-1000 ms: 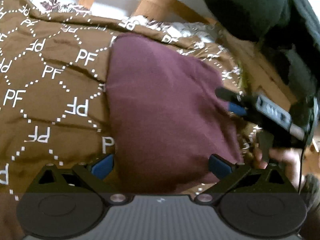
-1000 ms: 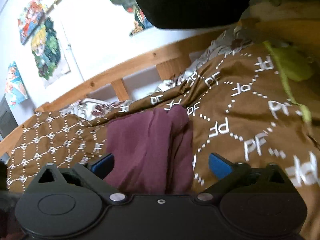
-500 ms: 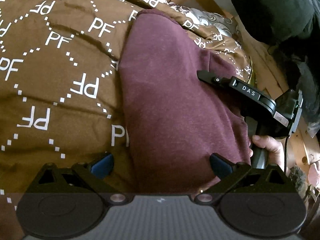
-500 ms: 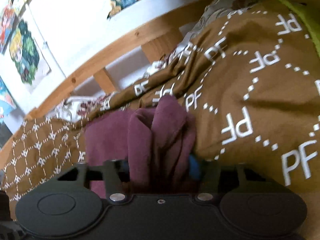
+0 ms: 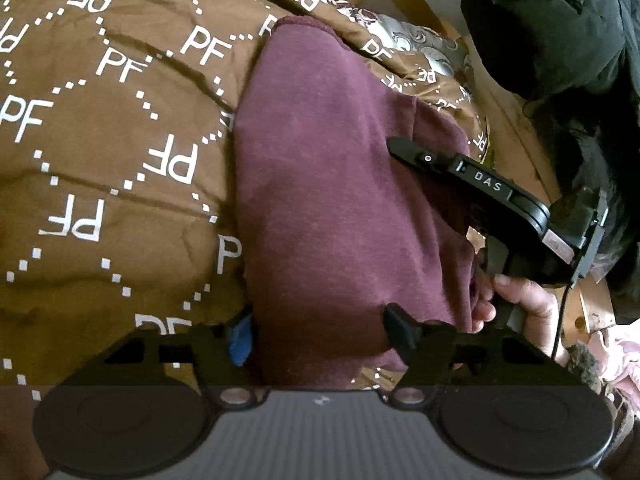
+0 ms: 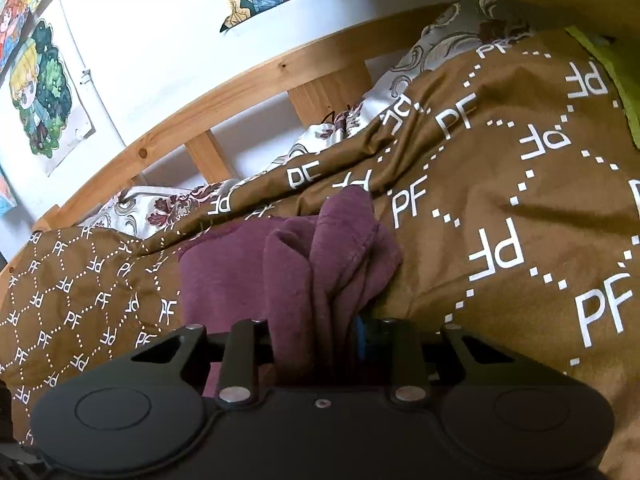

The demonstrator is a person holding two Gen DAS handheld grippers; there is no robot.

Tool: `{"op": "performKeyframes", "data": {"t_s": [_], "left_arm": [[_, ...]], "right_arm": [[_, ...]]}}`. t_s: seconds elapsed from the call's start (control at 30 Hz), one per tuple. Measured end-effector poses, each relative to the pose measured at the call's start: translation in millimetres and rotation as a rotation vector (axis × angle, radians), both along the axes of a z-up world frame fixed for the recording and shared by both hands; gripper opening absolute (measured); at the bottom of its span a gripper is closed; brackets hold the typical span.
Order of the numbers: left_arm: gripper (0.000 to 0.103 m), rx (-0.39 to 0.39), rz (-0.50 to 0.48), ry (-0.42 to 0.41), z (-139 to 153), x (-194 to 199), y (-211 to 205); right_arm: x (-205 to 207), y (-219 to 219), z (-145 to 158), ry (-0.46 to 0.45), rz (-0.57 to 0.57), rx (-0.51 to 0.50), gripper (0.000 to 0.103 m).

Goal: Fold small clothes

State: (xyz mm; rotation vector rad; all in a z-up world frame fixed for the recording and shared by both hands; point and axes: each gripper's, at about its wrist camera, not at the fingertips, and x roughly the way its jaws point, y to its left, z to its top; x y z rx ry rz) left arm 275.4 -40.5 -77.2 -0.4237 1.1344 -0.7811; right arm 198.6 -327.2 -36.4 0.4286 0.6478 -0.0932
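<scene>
A maroon garment (image 5: 332,184) lies on a brown bedspread (image 5: 100,184) printed with white letters. My left gripper (image 5: 320,332) straddles its near end. The jaws are closing, with the blue pad against the cloth's left edge and the other finger sunk into its top. In the right wrist view the garment's edge (image 6: 320,256) stands bunched in upright folds between the jaws of my right gripper (image 6: 316,340), which are closing and squeeze the cloth. From the left wrist view, the right gripper (image 5: 400,152) bites the garment's right side, with a hand (image 5: 520,300) on its handle.
A wooden bed rail (image 6: 240,80) runs behind the bedspread, with posters (image 6: 40,92) on the white wall. A flowered sheet (image 6: 440,48) shows at the bed's far edge. A black garment (image 5: 560,28) hangs at the upper right, and a green cloth (image 6: 616,64) lies far right.
Both grippers came in closer to the garment. The right jaws went from wide apart to tight on the bunched edge. The left jaws narrowed onto the near end.
</scene>
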Motion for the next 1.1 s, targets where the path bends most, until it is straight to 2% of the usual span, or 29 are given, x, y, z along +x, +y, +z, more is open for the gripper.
{"op": "performKeyframes", "data": {"t_s": [0.1,0.17,0.33,0.43,0.53,0.67,0.77,0.87,1.03,1.1], "left_arm": [[0.055,0.0,0.004,-0.032,4,-5,3],[0.053,0.001,0.006,-0.066,13,-11,7],[0.053,0.071,0.014,-0.259,46,-31,27],[0.053,0.096,0.057,-0.321,58,-39,45],[0.053,0.116,0.124,-0.354,64,-43,63],[0.053,0.179,0.182,-0.339,61,-34,70],[0.054,0.192,0.197,-0.276,48,-25,73],[0.056,0.203,0.195,-0.271,42,-23,71],[0.063,0.225,0.192,-0.273,43,-20,64],[0.069,0.236,0.204,-0.269,44,-21,64]], "right_arm": [[-4,8,9,-0.023,0.004,-0.021,0.026],[-7,18,20,-0.05,0.027,-0.053,0.025],[-12,55,48,-0.147,0.132,-0.198,0.024],[-12,76,61,-0.22,0.178,-0.235,0.024],[0,90,66,-0.266,0.205,-0.223,0.024],[24,104,57,-0.268,0.236,-0.193,0.025],[45,111,38,-0.214,0.254,-0.172,0.025],[58,112,17,-0.15,0.225,-0.167,0.026],[58,100,6,-0.137,0.167,-0.114,0.036],[56,97,5,-0.137,0.169,-0.112,0.045]]}}
